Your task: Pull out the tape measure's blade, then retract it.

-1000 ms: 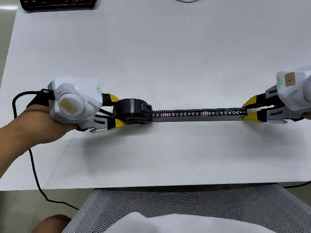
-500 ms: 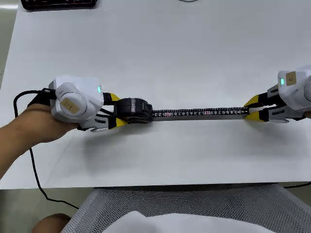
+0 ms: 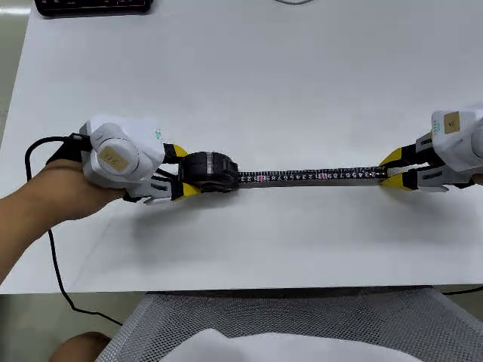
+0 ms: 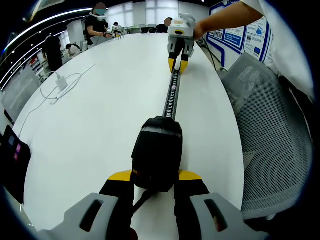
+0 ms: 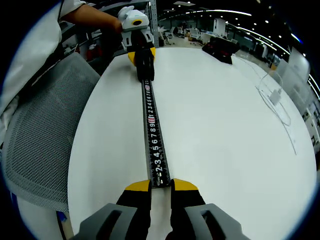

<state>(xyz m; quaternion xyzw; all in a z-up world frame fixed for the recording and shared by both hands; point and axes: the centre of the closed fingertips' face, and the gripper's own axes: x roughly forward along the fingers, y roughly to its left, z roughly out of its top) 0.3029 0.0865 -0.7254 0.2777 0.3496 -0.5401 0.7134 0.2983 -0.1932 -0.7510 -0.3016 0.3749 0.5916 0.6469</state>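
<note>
Table, left tongs clamping tape measure, right tongs covering blade end

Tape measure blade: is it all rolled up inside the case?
No, the blade stretches from the black case to the right gripper.

My left gripper lies low and level, pointing right, its jaws clamped on the tape measure's case. My left hand grips it from behind, forearm coming in from the lower left. My right gripper faces it from well apart (jaws nearly together), pinching the end of the blade.
</note>
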